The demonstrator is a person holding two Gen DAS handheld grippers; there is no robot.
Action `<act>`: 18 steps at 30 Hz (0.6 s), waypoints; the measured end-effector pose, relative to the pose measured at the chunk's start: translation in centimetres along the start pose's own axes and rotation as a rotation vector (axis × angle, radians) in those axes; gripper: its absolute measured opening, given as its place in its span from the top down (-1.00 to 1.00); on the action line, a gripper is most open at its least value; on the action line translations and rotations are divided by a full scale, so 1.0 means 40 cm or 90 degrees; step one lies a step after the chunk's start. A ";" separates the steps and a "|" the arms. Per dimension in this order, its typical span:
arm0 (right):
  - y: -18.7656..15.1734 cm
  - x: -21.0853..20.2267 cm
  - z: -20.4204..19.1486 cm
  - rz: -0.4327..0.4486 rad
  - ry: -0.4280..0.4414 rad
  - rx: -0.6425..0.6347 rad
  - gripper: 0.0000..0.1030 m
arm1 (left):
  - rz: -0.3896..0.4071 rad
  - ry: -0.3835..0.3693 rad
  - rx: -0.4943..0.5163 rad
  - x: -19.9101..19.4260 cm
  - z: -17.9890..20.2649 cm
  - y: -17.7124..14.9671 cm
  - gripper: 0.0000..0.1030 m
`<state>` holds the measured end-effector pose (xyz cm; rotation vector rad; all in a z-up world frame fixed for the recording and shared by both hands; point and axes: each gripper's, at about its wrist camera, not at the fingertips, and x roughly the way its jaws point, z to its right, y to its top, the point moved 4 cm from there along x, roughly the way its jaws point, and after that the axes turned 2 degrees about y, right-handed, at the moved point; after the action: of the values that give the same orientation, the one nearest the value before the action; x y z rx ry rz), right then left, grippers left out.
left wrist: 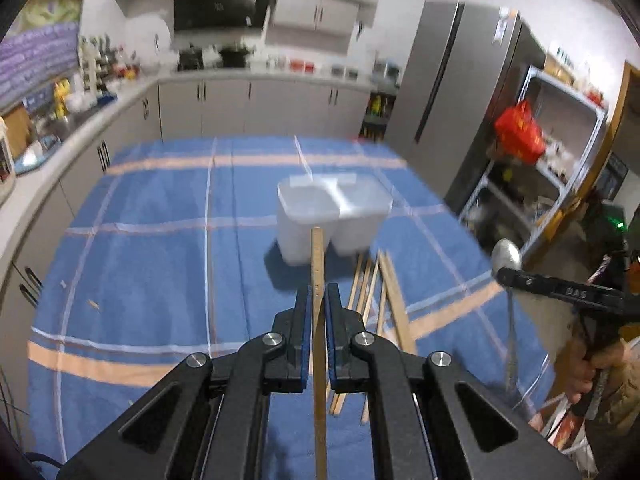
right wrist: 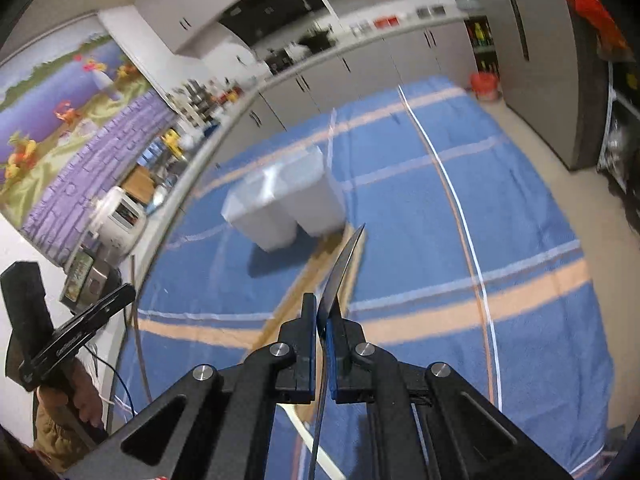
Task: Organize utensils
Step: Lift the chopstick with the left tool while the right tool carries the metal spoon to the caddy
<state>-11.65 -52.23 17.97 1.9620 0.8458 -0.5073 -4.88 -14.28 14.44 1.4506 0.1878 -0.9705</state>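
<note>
Nearest, the left tongs (left wrist: 318,294) are clenched on a single wooden chopstick (left wrist: 317,256), pinched partway along so its tip points ahead toward the holder. It looks light and stiff, though thin enough to swivel between the pads unless gripped near its middle. The right tongs (right wrist: 322,306) are clamped on a metal spoon (right wrist: 340,268), seen edge-on; from the left view its bowl (left wrist: 506,255) rises above the jaws. Polished metal is likely slippery and heavier at the bowl, so a hold on the flat handle close to the bowl seems safest. Both pairs are nearly closed, with only the utensil's thickness between the pads. Beyond them, loose chopsticks (left wrist: 384,292) lie fanned on the blue-striped counter (left wrist: 160,248). Farther on stands the white two-compartment holder (left wrist: 332,216), upright, with nothing visible inside.
</note>
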 end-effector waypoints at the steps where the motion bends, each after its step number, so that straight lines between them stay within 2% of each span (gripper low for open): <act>1: 0.026 -0.003 -0.014 0.014 0.005 -0.003 0.92 | 0.018 0.000 -0.003 -0.013 0.004 0.023 0.89; 3: 0.077 -0.001 -0.041 0.038 0.014 -0.007 0.92 | 0.056 -0.009 -0.014 -0.040 -0.002 0.090 0.88; 9: 0.258 0.076 -0.117 0.111 0.024 -0.016 0.92 | 0.146 -0.004 -0.043 -0.012 -0.024 0.305 0.88; 13: 0.369 0.153 -0.141 0.156 0.003 -0.017 0.92 | 0.183 0.000 -0.067 0.071 -0.031 0.437 0.88; 18: 0.464 0.256 -0.147 0.203 -0.066 -0.044 0.91 | 0.202 0.018 -0.078 0.226 -0.030 0.525 0.88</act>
<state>9.00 -49.97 25.22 1.9411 0.4673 -0.3825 14.92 -20.76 23.98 1.3322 0.0338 -0.6688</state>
